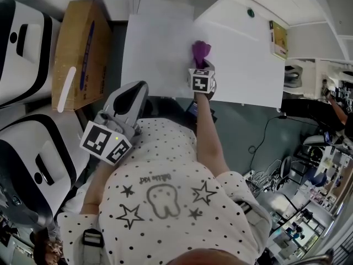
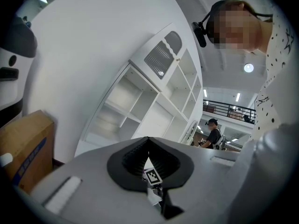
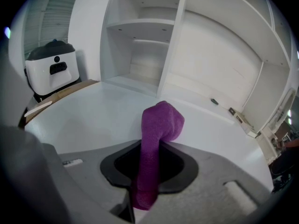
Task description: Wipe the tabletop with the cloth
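Nearest, against the person's dotted shirt [image 1: 165, 203], the left gripper [image 1: 138, 88] is held short of the table's near edge and tipped upward. Its jaws are pressed together with nothing between them, and its own view looks past them to the shelf [image 2: 149, 97] and ceiling lights. Past it, the person's right arm reaches out over the near edge of the table [image 1: 160, 48], and the right gripper [image 1: 202, 66] is over the white top. It is clenched on the cloth [image 1: 201, 51] — a purple strip that runs up between the jaws and folds over in a rounded lump beyond the tips. Whether that lump touches the tabletop cannot be told. The top around the cloth is bare white, with nothing standing between it and the far edge. To the left, just beside the table, a cardboard box [image 1: 77, 54] lies with a pale strip on it. Left of that stand two white machines with black bands, one near [image 1: 33, 159] and one far [image 1: 22, 43]. Far right on the top lies a small yellow box [image 1: 278, 39]. Beyond, the open white shelf rises behind the table, its compartments showing only bare boards — cables trail on the floor at right.
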### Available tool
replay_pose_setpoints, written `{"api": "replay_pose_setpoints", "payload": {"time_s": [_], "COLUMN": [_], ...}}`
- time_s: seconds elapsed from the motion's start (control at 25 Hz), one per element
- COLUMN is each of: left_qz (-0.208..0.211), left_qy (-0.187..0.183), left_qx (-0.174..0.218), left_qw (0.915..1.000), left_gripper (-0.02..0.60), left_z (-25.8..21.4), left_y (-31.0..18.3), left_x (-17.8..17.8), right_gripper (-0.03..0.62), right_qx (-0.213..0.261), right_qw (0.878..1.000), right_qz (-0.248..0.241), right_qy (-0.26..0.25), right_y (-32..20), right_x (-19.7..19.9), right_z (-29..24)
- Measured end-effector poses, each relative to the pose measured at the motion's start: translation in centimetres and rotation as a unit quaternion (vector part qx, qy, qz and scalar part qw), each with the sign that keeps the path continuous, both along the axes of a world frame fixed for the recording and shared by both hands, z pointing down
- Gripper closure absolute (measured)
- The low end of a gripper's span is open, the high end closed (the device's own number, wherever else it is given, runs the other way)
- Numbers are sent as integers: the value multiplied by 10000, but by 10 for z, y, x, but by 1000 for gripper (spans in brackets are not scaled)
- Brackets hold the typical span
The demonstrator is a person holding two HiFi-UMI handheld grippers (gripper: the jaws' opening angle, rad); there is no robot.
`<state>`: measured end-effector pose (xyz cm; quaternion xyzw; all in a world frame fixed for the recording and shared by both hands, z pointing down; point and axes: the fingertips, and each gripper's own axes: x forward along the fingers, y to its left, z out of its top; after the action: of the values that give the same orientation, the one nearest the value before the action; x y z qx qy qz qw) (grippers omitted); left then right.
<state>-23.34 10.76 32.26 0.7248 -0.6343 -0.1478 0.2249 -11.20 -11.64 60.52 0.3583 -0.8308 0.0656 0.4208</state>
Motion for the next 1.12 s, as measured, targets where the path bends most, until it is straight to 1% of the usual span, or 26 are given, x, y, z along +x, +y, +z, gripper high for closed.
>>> {"api": "replay_pose_setpoints", "payload": {"time_s": [0.44,0.8,1.12], "left_qz": [31,22,25], "left_qy": [3,33,37], "left_qx": [12,25,16], "left_qw": [10000,10000,10000], "left_gripper": [591,591,589], "left_z": [1,1,0], "left_y": [3,3,1], "left_x": [-1,-2,-3], "right_gripper": [523,523,523], "right_qx": [4,-80,-97], "right_qw": [10000,9999,9995], "right_qz": [-95,-116,-273], "right_qy": [20,-100,-87], "right_y": [9,18,26], "right_x": [-12,-22,-33], "right_z": [-1,-1,-2]}}
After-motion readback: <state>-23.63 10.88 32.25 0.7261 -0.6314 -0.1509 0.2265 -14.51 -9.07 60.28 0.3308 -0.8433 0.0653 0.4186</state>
